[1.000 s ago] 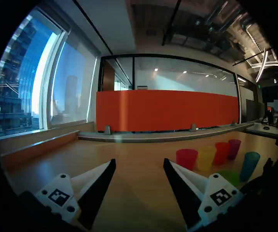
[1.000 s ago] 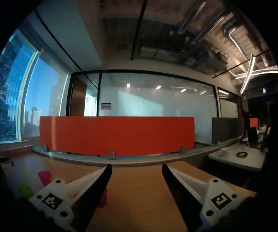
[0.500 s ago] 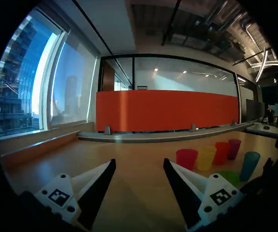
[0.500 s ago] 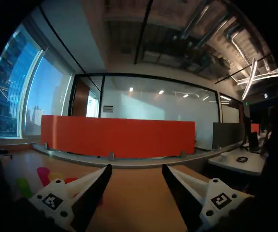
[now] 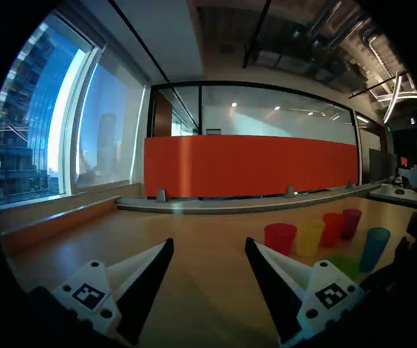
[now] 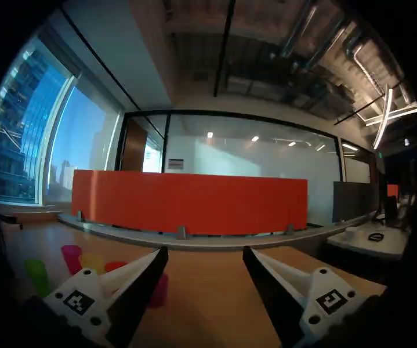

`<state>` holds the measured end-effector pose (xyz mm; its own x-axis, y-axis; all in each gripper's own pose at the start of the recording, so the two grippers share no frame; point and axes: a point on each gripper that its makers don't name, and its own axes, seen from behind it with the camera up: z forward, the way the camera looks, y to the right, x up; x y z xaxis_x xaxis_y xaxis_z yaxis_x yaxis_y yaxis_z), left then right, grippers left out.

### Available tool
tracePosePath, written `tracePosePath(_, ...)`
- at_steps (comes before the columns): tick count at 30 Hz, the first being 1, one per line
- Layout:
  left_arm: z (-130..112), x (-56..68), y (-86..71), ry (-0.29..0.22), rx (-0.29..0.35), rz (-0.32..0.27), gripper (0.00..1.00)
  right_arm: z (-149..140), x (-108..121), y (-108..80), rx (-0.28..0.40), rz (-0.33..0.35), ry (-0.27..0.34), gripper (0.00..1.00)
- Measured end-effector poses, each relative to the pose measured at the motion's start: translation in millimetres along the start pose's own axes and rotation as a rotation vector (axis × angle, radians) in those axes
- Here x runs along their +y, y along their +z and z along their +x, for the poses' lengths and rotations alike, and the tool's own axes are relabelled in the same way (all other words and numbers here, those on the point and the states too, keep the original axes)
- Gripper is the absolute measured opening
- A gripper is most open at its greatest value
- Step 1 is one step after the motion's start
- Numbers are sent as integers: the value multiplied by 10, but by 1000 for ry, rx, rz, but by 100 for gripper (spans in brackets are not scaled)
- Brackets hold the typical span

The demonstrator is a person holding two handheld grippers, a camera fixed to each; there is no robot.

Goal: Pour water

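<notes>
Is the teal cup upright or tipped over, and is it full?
Upright: the teal cup stands on its narrow base on the wooden table, mouth up. Full or empty: cannot tell; its inside is hidden.

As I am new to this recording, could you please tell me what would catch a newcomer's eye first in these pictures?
The orange partition across the far side of the wooden table stands out first, with bright windows to its left. A cluster of coloured cups stands on the table, right of the open left claw; the right claw is open too.
</notes>
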<state>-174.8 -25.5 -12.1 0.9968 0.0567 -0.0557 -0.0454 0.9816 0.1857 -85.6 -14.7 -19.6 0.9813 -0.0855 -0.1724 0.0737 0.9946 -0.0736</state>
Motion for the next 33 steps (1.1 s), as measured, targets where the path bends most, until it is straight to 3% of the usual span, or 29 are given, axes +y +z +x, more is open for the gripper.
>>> tracePosePath(15,1,-8,2,0,0,0,91,-416,-49,3,-48,22,36,100)
tracePosePath(33,-1,-3,7,0,0,0,91,-575,19,48,-70,8,52,100)
